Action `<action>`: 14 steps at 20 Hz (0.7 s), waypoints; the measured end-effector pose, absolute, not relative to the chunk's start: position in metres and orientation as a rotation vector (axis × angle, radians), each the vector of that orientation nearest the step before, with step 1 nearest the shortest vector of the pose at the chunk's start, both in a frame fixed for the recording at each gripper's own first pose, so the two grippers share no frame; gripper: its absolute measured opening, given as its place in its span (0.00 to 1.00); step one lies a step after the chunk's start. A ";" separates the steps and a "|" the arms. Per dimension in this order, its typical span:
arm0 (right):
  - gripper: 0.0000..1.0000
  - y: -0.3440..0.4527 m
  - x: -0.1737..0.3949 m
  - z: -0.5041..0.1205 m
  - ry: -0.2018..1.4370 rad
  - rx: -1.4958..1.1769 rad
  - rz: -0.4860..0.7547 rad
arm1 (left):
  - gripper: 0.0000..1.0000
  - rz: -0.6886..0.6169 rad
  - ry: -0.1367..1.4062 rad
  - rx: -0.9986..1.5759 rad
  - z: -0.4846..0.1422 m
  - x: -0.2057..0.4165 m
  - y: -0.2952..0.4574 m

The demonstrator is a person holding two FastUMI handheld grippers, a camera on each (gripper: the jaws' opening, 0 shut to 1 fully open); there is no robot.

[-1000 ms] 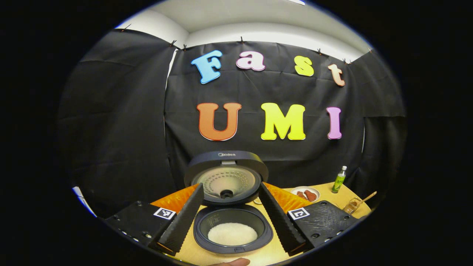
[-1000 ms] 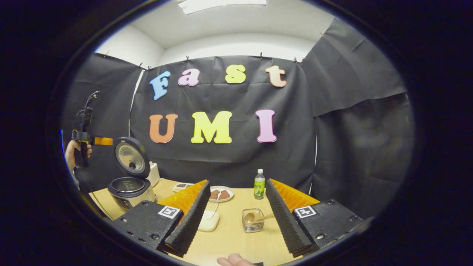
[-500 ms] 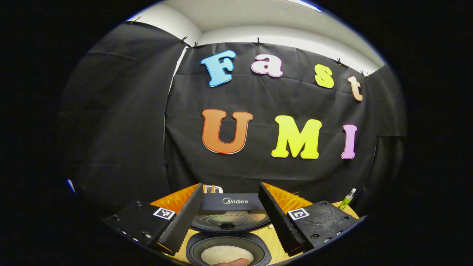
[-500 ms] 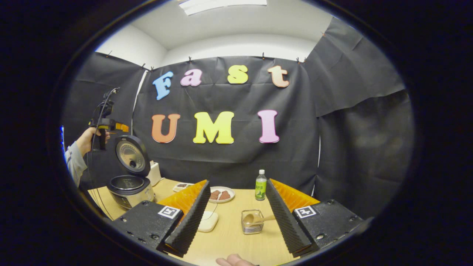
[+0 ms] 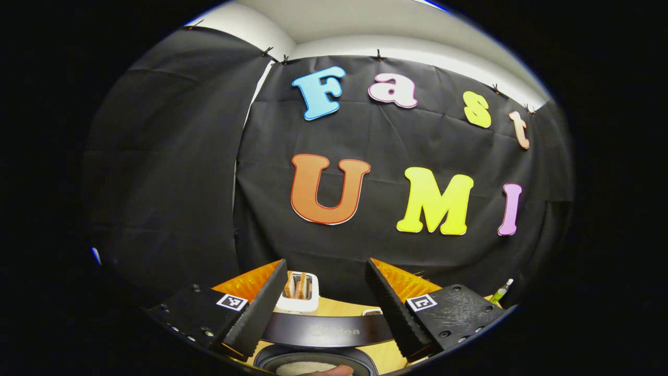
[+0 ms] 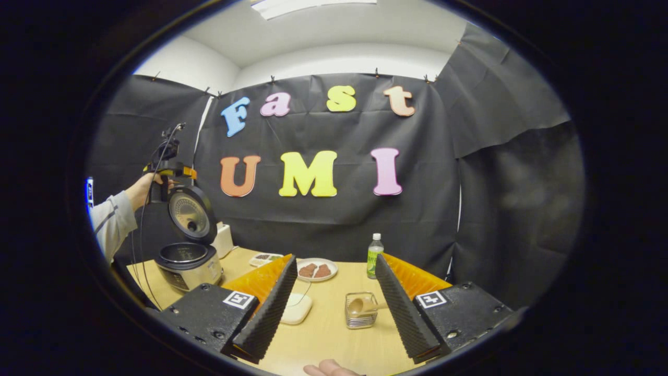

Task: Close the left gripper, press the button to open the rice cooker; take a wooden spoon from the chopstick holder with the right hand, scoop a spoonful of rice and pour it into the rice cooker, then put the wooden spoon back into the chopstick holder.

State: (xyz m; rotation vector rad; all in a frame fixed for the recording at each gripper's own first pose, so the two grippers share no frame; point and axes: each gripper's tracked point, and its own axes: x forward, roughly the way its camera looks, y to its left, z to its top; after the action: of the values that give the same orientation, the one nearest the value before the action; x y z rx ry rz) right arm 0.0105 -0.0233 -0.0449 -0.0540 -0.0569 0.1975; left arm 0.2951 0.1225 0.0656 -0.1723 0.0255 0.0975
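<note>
The rice cooker (image 6: 187,263) stands open at the table's left, its lid (image 6: 189,214) upright. A hand holds my left gripper (image 6: 168,169) just above that lid. In the left gripper view, my left gripper (image 5: 326,269) is open, and the lid's top edge (image 5: 326,330) runs between its fingers, with white rice in the pot (image 5: 313,366) below. My right gripper (image 6: 335,261) is open over the table with nothing between its fingers. Ahead of it, the wooden spoon (image 6: 365,305) rests in the chopstick holder (image 6: 360,318), its handle pointing right.
A white shallow dish (image 6: 296,309) lies left of the holder. Farther back are a plate of brown food (image 6: 317,270), a green bottle (image 6: 373,256) and a small tray (image 6: 265,257). A white toaster with bread (image 5: 298,292) stands behind the cooker.
My left gripper has risen from in front of the open pot to above the lid's top edge. My right gripper has barely shifted, staying open.
</note>
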 end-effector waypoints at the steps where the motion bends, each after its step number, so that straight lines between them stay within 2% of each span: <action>1: 0.97 -0.025 0.011 -0.047 -0.054 -0.056 0.199 | 0.95 0.114 0.045 -0.170 0.060 0.297 0.124; 4: 0.98 -0.021 0.009 -0.050 -0.047 -0.038 0.221 | 0.94 0.131 0.101 -0.108 0.040 0.297 0.118; 7: 0.98 -0.019 0.006 -0.054 -0.041 -0.024 0.229 | 0.96 0.145 0.085 -0.038 0.042 0.291 0.117; 11: 0.96 -0.015 -0.007 -0.057 -0.045 -0.023 0.245 | 0.97 0.144 0.108 -0.036 0.030 0.265 0.112; 13: 0.98 -0.013 -0.013 -0.059 -0.046 -0.019 0.250 | 1.00 0.141 0.117 -0.036 0.022 0.250 0.108; 14: 0.98 -0.011 -0.017 -0.059 -0.048 -0.014 0.256 | 0.97 0.139 0.121 -0.035 0.018 0.242 0.106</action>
State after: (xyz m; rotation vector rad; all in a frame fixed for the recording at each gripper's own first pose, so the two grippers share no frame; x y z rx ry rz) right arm -0.0168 -0.0110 -0.0587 -0.0140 -0.0485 0.2557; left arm 0.2424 0.1061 0.0175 -0.0349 0.1208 0.1386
